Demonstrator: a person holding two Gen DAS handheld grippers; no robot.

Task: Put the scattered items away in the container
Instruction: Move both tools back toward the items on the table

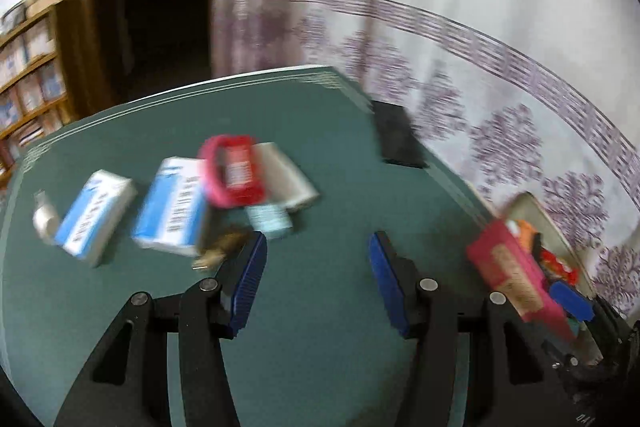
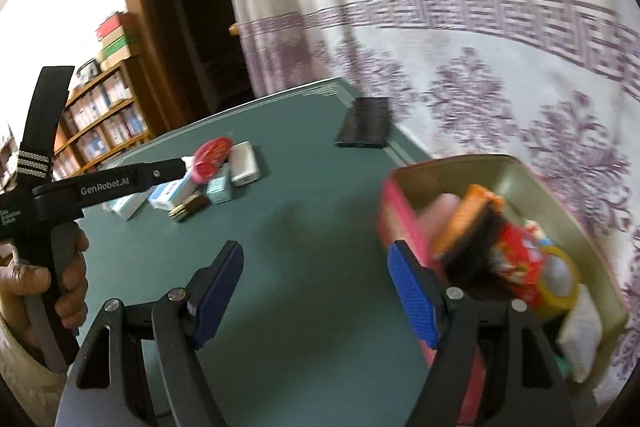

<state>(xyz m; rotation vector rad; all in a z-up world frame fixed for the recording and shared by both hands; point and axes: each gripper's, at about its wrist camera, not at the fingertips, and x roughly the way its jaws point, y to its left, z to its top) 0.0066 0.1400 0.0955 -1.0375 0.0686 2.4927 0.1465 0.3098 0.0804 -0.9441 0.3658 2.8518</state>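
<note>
- Left gripper [image 1: 318,259]: fingers [image 1: 252,273] parted over bare green table [image 1: 320,131], gripping nothing.
- Right gripper [image 2: 316,283]: fingers [image 2: 218,289] spread wide, likewise empty, just beside pink-walled container [image 2: 400,215].
- Container at table's right edge, already packed with colourful packets.
- Scattered items left of centre: two blue-white boxes [image 1: 170,207], red round case [image 1: 234,171], white block [image 1: 286,177], small teal box [image 1: 268,221].
- Black flat object [image 1: 396,135] near far corner.
</note>
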